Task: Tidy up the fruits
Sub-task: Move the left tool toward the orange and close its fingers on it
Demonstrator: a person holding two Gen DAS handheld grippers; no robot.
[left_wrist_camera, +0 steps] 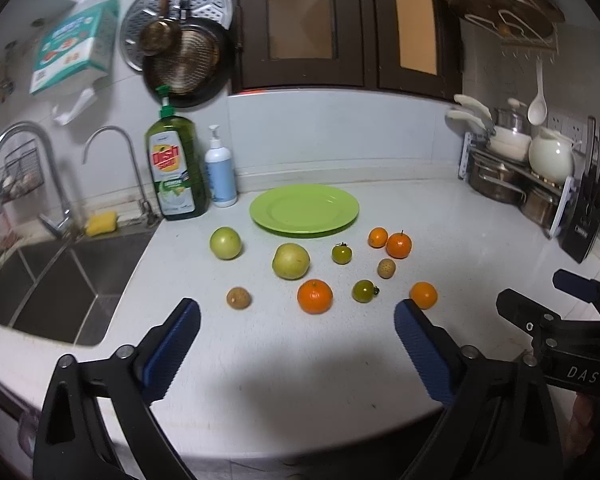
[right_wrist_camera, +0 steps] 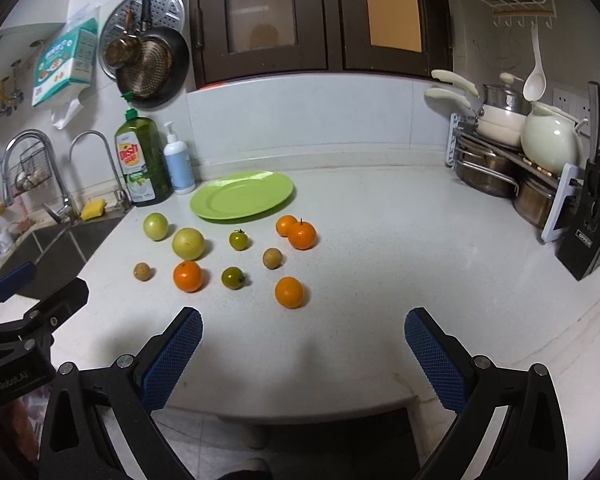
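Observation:
A bare green plate [left_wrist_camera: 304, 210] [right_wrist_camera: 242, 196] lies at the back of the white counter. In front of it lie loose fruits: two pale green apples [left_wrist_camera: 225, 243] [right_wrist_camera: 188, 243], several oranges [left_wrist_camera: 315, 296] [right_wrist_camera: 289, 292], two green tomatoes [left_wrist_camera: 365, 291] [right_wrist_camera: 233, 278] and two small brown fruits [left_wrist_camera: 239, 298] [right_wrist_camera: 272, 258]. My left gripper [left_wrist_camera: 298, 344] is open and empty, held near the counter's front edge, short of the fruits. My right gripper [right_wrist_camera: 304, 348] is open and empty, to the right of the left one, which shows at the left edge [right_wrist_camera: 28, 296].
A sink [left_wrist_camera: 48, 288] with taps lies to the left. A dish soap bottle [left_wrist_camera: 176, 168] and a pump bottle [left_wrist_camera: 220, 172] stand behind the apples. A pot rack [right_wrist_camera: 512, 160] and a knife block [right_wrist_camera: 592, 216] stand at the right.

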